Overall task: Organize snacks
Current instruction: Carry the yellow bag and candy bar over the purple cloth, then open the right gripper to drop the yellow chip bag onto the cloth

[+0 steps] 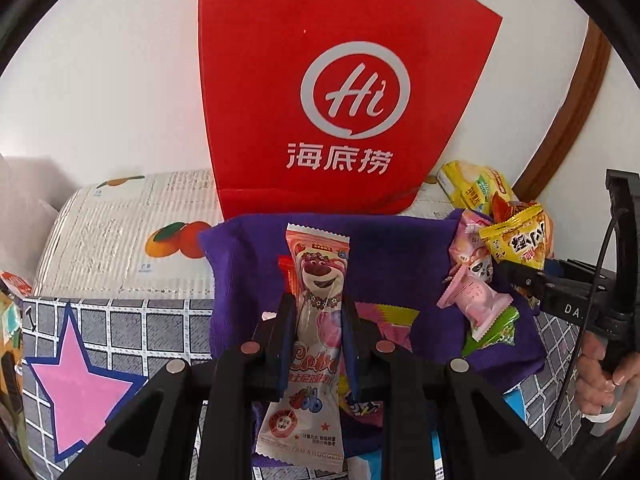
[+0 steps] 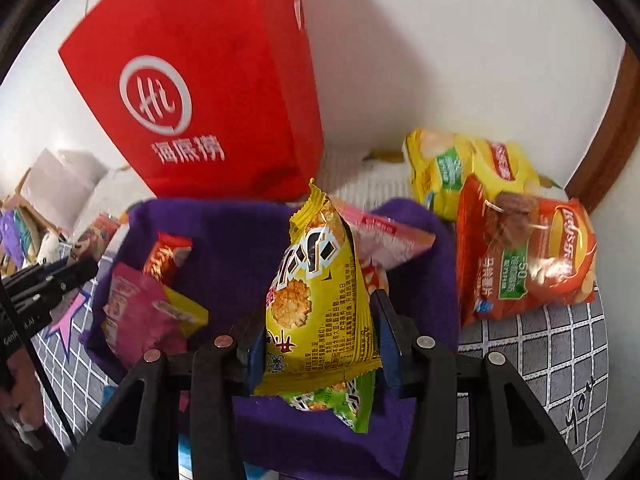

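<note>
Both jaws are clamped: the left gripper (image 1: 316, 312) on the pink bear packet (image 1: 318, 280), the right gripper (image 2: 316, 320) on the yellow cracker pack (image 2: 316, 300). I'd lower each until the purple bin (image 2: 224, 240) is right beneath the jaws, then let go gently.

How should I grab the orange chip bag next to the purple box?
Both tools are full, so free one first. The puffy orange chip bag lies flat on the checkered tablecloth, beside the purple felt box. Come from above and pinch its crimped right end, probably easier than the slippery, air-filled middle.

Pink bear-print snack packet (image 1: 318, 300): long, upright, over purple felt bin (image 1: 400, 256). Yellow rice-cracker packet (image 2: 320, 300): puffy, upright, above bin's right half. Pink, red and green sachets (image 2: 148, 300) loose inside. Yellow chip bag (image 2: 460, 168) and orange chip bag (image 2: 528, 256) just right of bin.
</note>
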A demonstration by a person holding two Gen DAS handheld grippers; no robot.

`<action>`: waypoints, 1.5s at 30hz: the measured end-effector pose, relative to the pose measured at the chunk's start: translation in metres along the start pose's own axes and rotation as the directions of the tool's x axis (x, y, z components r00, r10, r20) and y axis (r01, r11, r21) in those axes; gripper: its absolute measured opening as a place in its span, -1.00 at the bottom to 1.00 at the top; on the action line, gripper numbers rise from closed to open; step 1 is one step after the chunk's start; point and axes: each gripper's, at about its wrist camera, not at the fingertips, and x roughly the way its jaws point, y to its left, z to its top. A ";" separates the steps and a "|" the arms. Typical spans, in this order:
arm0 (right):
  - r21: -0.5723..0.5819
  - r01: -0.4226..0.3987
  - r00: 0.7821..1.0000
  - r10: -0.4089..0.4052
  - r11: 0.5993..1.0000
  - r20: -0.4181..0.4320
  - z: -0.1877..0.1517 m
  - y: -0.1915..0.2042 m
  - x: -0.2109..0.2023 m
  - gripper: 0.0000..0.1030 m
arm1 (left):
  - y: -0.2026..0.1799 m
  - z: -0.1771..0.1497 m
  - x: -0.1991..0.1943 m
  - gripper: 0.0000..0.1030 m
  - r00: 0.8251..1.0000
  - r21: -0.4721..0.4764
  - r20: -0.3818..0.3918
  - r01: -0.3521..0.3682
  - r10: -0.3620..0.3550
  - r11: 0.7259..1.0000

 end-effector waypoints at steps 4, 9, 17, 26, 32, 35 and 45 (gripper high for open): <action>0.016 -0.021 0.999 0.021 1.000 -0.035 -0.001 -0.001 0.007 -0.10 | 0.000 0.000 0.001 -0.60 1.000 0.002 -0.002 -0.004 0.004 1.000; 0.013 -0.035 0.998 0.035 0.999 -0.047 -0.002 0.001 0.008 -0.09 | 0.004 0.001 0.000 -0.59 1.000 -0.008 -0.002 -0.001 0.001 1.000; 0.028 -0.035 0.995 0.038 0.999 -0.095 -0.002 0.000 0.021 -0.09 | 0.014 0.003 0.002 -0.59 1.000 -0.048 -0.015 -0.010 0.009 0.999; -0.015 -0.019 0.995 0.018 1.000 -0.099 -0.003 0.010 0.023 0.12 | 0.019 0.002 0.009 -0.59 0.999 -0.083 -0.038 0.002 -0.005 0.997; -0.028 -0.018 0.999 0.017 0.999 -0.045 0.000 0.016 0.008 0.27 | 0.019 0.002 0.012 -0.56 0.999 -0.086 -0.044 0.000 -0.004 0.996; -0.031 -0.019 0.999 0.018 0.999 -0.027 0.001 0.017 0.001 0.27 | 0.019 0.001 0.013 -0.56 0.999 -0.088 -0.048 0.003 -0.007 0.996; -0.017 -0.029 0.998 0.030 0.999 0.046 0.005 0.020 -0.023 0.27 | 0.016 0.001 0.013 -0.43 0.997 -0.064 -0.062 0.037 -0.041 0.997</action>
